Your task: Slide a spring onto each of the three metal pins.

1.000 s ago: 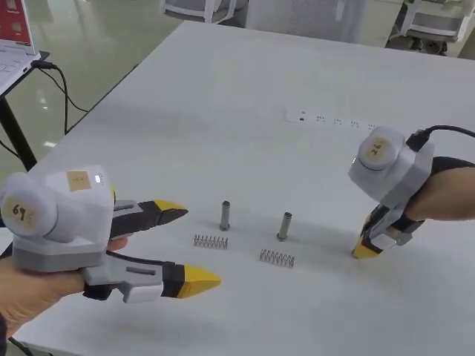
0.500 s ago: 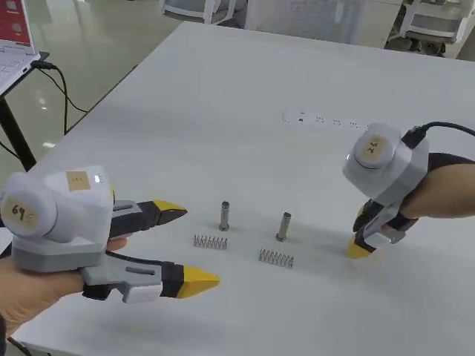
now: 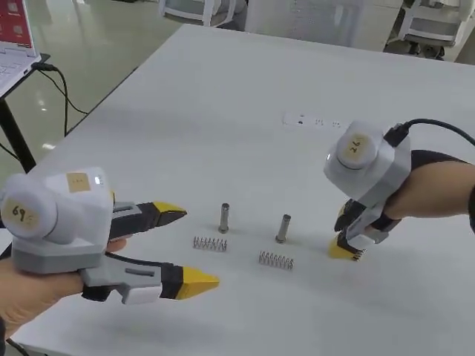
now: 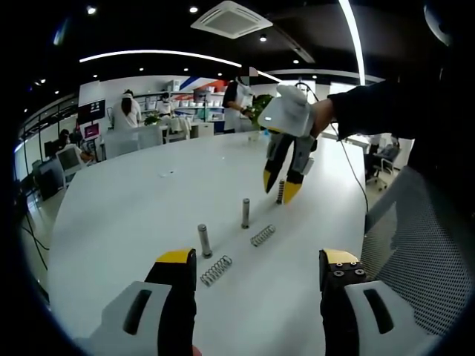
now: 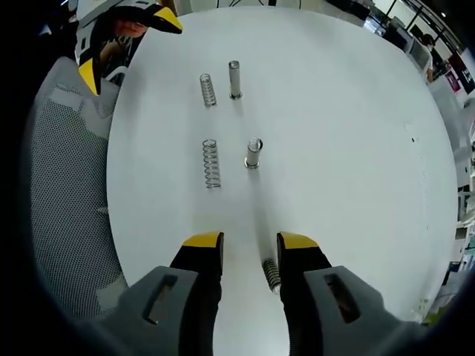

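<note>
right gripper (image 5: 250,239): narrow gap astride spring (image 5: 272,274), no clamp evident | left gripper (image 4: 258,256): wide, empty, by table (image 3: 245,111) near edge | handling: light, squashy, roll-prone; likely best pinched gently mid-coil

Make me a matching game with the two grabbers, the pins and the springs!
Things
1. left gripper
2. right gripper
3. two pins
4. two middle springs

States
a. lying flat on the table
b. jaws wide apart
c. standing upright
d. a third spring between its tips

Pairs: 1-b, 2-d, 3-c, 4-a
</note>
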{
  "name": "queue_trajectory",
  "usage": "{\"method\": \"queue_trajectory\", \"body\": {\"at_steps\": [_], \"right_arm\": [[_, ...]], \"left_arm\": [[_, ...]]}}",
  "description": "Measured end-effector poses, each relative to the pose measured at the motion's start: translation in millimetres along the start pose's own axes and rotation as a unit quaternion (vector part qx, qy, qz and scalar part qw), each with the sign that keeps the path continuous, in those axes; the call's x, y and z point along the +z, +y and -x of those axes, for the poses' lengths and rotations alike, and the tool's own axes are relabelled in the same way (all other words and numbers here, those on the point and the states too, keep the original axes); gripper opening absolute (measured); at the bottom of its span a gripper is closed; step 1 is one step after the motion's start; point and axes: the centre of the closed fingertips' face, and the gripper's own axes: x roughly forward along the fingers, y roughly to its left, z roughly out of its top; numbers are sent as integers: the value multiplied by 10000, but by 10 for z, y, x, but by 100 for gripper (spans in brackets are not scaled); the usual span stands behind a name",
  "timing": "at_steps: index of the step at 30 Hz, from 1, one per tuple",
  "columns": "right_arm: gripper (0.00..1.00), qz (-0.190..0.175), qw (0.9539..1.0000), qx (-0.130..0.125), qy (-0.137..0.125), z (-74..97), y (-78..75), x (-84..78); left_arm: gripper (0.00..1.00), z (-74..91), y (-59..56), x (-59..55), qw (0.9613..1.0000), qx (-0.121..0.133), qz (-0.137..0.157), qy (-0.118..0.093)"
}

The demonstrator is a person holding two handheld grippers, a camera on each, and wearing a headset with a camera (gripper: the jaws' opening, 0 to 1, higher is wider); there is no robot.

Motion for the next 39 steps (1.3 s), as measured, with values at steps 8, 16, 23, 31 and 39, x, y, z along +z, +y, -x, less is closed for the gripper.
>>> {"method": "queue_trajectory", "body": {"at_steps": [8,16,23,31,39], "right_arm": [[30,158,9998,124,-55,-58,160,147],[29,250,9993,245,-93,-134,298,256],[28,277,9990,320,-108,-224,367,313],[25,261,9989,347,-184,-309,392,400],[24,272,9988,361,-182,-388,405,446]], "left_arm": [[65,2,-17,11,10000,-20,-20,-6],[65,10,-23,11,10000,-23,-28,-6],[65,1,-38,11,10000,-45,-28,-7],[65,-5,-33,7,10000,-47,-16,-9],[65,-8,-32,-10,10000,-56,-1,7]]}}
